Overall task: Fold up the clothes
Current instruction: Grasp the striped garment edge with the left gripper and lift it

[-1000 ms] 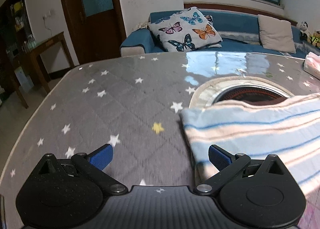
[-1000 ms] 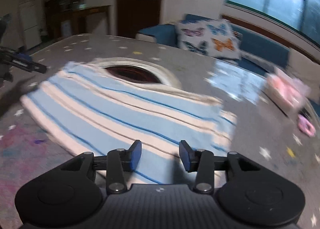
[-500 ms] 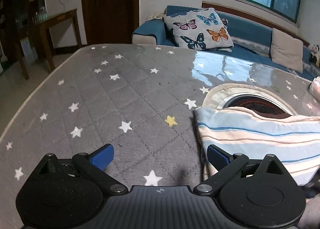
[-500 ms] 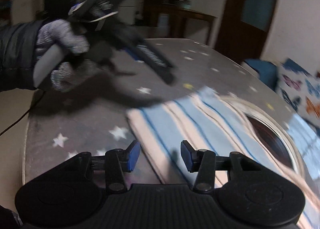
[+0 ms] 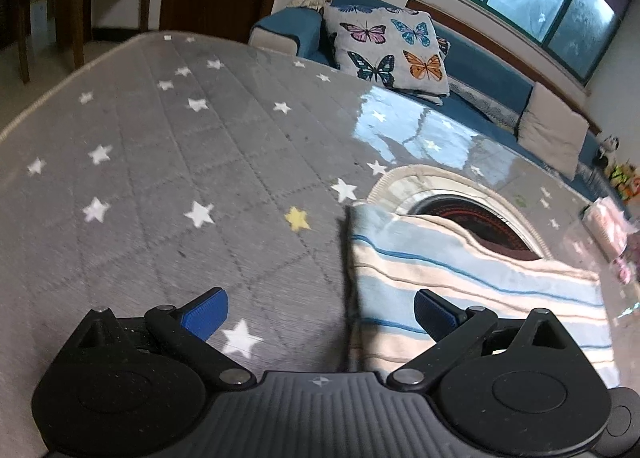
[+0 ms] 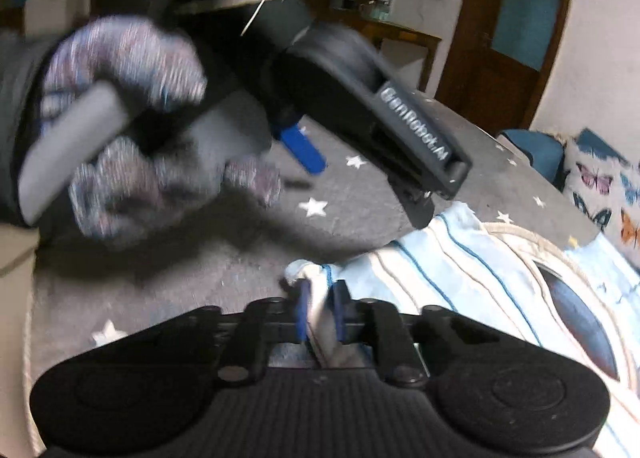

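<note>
While the left gripper [image 5: 320, 310] stays spread wide as before, the folded blue-and-cream striped cloth [image 5: 460, 270] lies just ahead under its right finger. In the right view, the right gripper [image 6: 320, 312], half open a moment ago, now pinches that cloth's near corner, so a fold can begin.

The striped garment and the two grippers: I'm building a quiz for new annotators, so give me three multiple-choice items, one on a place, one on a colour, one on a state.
1. Where does the striped garment lie?
A. on the star-patterned cover
B. on the sofa
C. on the floor

2. What colour are the left gripper pads?
A. red
B. blue
C. white

3. What is the right gripper doing?
A. hanging open
B. shut on nothing
C. pinching a garment corner

Answers:
1 A, the cloth rests flat on the cover.
2 B, both pads show blue.
3 C, fabric sits bunched between its closed fingers.
</note>
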`<state>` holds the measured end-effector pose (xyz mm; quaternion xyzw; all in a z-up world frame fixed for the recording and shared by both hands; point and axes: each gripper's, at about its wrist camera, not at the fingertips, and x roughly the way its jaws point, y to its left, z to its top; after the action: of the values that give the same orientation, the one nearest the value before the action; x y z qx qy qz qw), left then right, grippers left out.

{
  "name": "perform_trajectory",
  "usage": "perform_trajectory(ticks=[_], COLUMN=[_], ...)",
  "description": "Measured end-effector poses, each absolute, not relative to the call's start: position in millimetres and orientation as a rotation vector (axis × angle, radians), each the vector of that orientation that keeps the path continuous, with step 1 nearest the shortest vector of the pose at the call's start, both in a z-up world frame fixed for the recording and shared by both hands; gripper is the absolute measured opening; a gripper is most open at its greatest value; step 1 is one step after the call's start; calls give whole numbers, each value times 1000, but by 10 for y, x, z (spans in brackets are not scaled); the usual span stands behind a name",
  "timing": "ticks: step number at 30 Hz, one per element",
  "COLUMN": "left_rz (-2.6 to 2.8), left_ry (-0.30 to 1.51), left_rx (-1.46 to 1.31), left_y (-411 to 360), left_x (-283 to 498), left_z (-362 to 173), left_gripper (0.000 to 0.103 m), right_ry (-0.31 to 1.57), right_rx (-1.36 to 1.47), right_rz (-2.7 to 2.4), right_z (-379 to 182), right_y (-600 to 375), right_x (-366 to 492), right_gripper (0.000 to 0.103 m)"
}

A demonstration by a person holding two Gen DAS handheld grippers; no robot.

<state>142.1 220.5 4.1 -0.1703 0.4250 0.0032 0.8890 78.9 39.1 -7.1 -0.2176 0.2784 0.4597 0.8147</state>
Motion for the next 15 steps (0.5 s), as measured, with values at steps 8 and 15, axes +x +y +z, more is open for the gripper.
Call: perform_trajectory(ticks=[8,15], left_rz=[-26,-93], left_ry=[951,975], left_rx=[-516,-636], left_y=[2226,2218], left_x=[1524,1556], left_z=[-64,-133], left_gripper=[99,91], right_ry=[590,572], right_rx=[-283,-233], right_rz=[963,953], right_z=[145,238], right_y=[144,-41], right_x=[900,892], right_gripper=[6,5])
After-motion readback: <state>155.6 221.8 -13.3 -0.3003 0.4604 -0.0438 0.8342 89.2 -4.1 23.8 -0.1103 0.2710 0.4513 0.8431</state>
